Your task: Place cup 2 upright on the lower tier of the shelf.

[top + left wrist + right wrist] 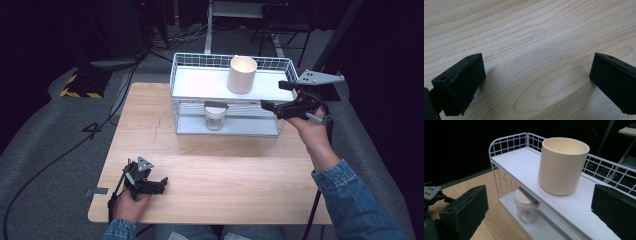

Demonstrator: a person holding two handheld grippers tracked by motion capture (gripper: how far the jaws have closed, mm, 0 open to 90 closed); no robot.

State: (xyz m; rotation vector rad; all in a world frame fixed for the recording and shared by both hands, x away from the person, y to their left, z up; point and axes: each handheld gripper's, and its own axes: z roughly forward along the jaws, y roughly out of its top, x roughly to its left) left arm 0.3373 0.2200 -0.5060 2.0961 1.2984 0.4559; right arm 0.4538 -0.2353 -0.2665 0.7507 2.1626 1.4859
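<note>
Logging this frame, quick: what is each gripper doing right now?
Left gripper: open, holding nothing, low over the table.
Right gripper: open, holding nothing, facing the cup on the rack.

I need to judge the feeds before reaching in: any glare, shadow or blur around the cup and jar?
High view: cup rim glares bright, jar dim under the shelf. Right gripper view: cup sharp, evenly lit; jar shaded; jaws soft at the edges. Left gripper view: table sharp, jaw shadows.
</note>
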